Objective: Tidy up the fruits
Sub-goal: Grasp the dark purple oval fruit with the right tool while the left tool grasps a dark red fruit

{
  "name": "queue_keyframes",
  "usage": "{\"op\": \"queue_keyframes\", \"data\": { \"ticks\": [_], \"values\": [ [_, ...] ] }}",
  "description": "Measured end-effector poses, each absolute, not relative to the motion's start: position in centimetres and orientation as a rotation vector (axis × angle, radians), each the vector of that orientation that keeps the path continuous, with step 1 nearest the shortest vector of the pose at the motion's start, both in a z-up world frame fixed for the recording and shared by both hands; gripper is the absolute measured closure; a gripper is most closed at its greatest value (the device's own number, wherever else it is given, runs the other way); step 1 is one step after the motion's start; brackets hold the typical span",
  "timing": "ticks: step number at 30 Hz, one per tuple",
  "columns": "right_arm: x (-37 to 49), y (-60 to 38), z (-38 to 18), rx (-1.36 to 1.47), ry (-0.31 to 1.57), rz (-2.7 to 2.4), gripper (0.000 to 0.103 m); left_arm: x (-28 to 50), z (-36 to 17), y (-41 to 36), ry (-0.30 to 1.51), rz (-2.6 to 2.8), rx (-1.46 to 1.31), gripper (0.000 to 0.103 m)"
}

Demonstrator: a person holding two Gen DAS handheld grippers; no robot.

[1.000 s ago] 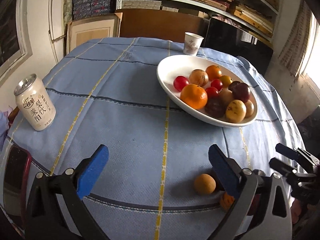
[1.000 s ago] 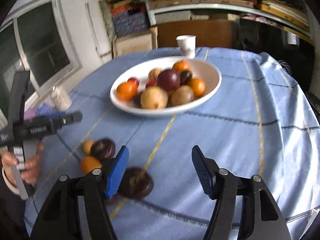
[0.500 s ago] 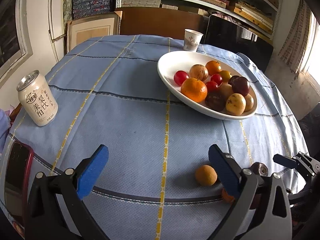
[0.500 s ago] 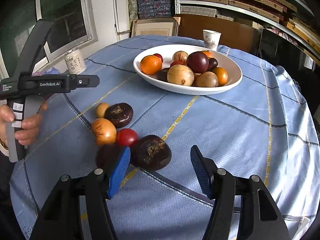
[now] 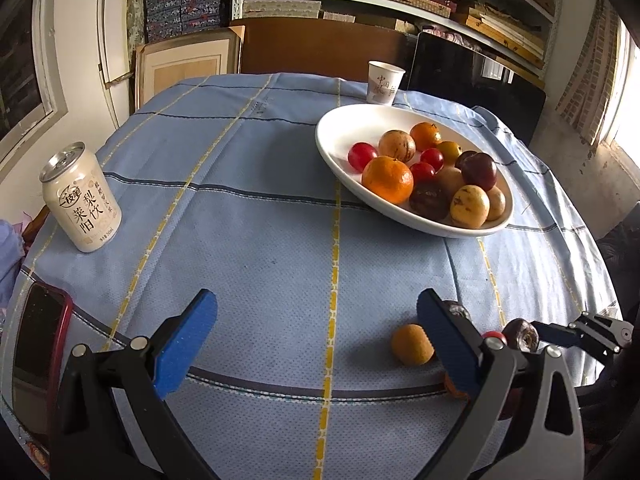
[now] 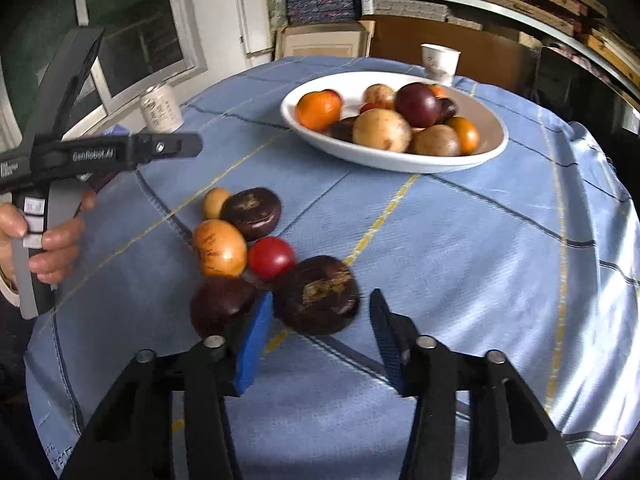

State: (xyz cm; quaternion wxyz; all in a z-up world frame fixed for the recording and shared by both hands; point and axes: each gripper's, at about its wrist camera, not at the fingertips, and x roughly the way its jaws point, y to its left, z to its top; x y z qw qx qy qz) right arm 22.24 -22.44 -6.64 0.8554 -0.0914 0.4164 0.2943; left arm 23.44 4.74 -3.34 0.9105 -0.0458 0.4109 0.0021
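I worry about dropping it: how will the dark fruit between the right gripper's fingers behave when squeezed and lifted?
The dark fruit looks round and glossy, so it may slip or roll as the right gripper closes. Its flattish underside probably steadies it. The neighbouring red fruit may get nudged.

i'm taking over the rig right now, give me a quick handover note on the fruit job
Right tool: jaws closing around the dark purple fruit on the tablecloth; pads not yet pressing on it.
Left tool: open, nothing between the jaws, hovering over the cloth.
Done: white bowl already holds about a dozen fruits.
Left: six loose fruits in a cluster near the table's front edge: the dark one being grasped, two more dark ones, a red tomato, a yellow-orange fruit and a small tan fruit.
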Motion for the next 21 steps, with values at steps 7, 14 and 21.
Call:
{"op": "queue_keyframes", "data": {
  "ticks": [7,14,21],
  "values": [
    [22.4,-22.3,-6.7,-0.184,0.873,0.616,0.056,23.4,-3.2,4.8,0.843,0.009,-0.091,0.005],
    [22.4,-22.5,-6.5,-0.172,0.868,0.611,0.057,23.4,-3.4,4.7,0.844,0.012,-0.082,0.005],
    [23.3,-24.9,-5.5,-0.024,0.850,0.587,0.058,22.8,-3.5,4.1,0.843,-0.038,-0.075,0.005]
  ]
}}
